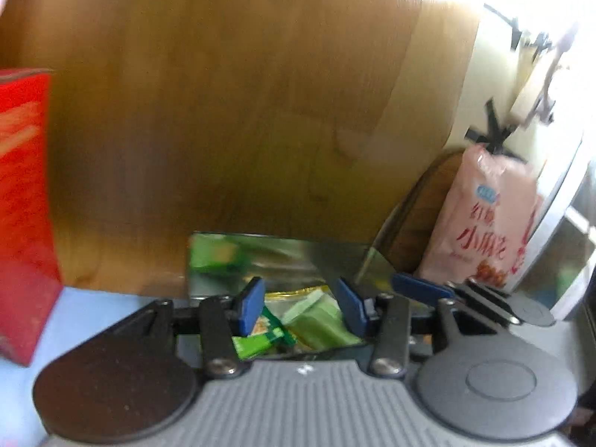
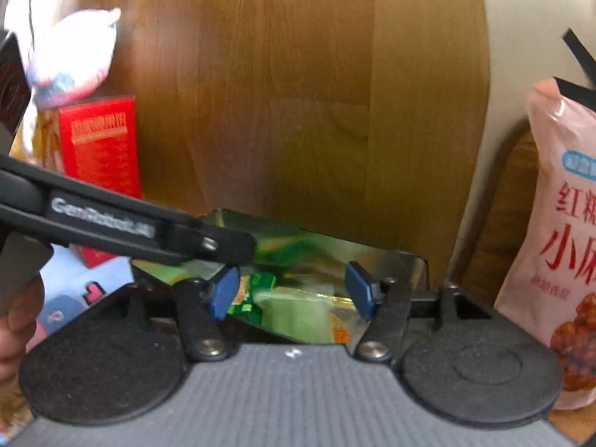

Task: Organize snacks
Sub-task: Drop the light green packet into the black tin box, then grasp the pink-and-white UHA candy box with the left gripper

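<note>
- Because both of my grippers hang over the same shiny metal tin [image 1: 283, 257], the move ahead turns on what lies straight below and slightly ahead of the blue pads: the green snack packets [image 1: 316, 320] sit inside the tin, right between the pads of my left gripper [image 1: 302, 307].
- My left gripper is spread, both pads apart with the packets showing in the gap; I cannot tell whether either pad touches a wrapper.
- My right gripper [image 2: 294, 294] is spread as well, poised over the tin [image 2: 406, 264], with a pale green packet [image 2: 298, 314] lying between its pads. Its long axis seems to run roughly across the gap, so closing would likely catch it by its ends; blur keeps me from being sure.
- Both grippers look about equally near the packets. The left gripper's black body crosses the right wrist view from the left and ends at the tin's near left corner, so crowding is my worry.
- The tin holds several green packets, loosely heaped, not lined up; its polished walls mirror them, so a true count is beyond me.
- Outside the tin: a red box [image 2: 100, 149] stands to the left against the wooden panel [image 1: 223, 93], and a pink snack bag [image 2: 566, 231] stands upright to the right, both apart from the tin.
- I judge the sorting unfinished.
</note>
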Demonstrator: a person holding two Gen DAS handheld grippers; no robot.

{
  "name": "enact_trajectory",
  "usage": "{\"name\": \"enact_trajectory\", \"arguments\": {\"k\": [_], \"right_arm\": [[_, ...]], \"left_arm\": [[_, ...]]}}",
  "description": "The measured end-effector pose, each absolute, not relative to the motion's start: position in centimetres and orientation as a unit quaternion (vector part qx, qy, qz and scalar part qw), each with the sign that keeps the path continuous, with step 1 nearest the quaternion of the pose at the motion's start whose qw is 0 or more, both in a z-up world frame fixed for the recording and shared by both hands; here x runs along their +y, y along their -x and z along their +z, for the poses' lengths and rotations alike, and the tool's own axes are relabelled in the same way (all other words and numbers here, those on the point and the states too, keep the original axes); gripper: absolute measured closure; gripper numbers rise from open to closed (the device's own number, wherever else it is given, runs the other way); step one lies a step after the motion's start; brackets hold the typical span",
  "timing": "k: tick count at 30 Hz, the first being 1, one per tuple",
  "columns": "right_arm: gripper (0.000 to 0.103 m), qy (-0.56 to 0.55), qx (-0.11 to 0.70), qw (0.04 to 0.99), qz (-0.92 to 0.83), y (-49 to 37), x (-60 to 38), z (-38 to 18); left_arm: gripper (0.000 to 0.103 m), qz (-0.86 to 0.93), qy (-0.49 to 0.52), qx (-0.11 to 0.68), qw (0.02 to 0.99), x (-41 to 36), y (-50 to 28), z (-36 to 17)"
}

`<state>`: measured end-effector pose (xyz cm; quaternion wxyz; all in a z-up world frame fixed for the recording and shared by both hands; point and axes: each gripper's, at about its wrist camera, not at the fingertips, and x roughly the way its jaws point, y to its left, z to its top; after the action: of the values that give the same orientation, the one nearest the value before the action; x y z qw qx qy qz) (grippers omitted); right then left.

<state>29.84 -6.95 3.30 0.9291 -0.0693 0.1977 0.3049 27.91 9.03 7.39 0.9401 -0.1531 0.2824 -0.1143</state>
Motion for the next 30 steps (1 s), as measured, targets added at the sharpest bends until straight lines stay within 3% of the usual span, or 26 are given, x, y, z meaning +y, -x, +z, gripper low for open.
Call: {"name": "enact_trajectory", "arguments": {"k": [3,7,11,14,15,16,30], "right_arm": [[0.039,0.043,0.194,0.919,0.341,-27.1,-8.5,3.7],[0.040,0.075,0.258,0.872,0.409,-24.7,-7.3,1.8],[0.057,0.114,0.311,0.843,0.423,-25.0,-4.8,-0.8],[0.060,0.115,0.319,0.846,0.410,-25.5,-3.6,-1.5],[0.073,0.109,0.322,0.847,0.409,-25.8,-3.5,-1.6],[0.077,0.104,0.326,0.845,0.411,-26.1,-3.3,-1.6],[0.081,0.091,0.280,0.886,0.358,-20.5,-12.4,1.3]], "left_arm": [[0.052,-0.093,0.161,0.264,0.946,12.3,-25.3,7.4],[0.052,-0.055,0.189,0.303,0.932,16.6,-24.5,5.1],[0.054,-0.053,0.232,0.348,0.907,18.3,-24.7,2.2],[0.056,-0.047,0.236,0.367,0.898,18.1,-25.1,0.8],[0.060,-0.054,0.240,0.376,0.893,17.7,-25.4,0.4],[0.061,-0.043,0.228,0.376,0.897,17.1,-25.4,0.3],[0.061,-0.135,0.187,0.346,0.909,6.8,-21.4,4.8]]}}
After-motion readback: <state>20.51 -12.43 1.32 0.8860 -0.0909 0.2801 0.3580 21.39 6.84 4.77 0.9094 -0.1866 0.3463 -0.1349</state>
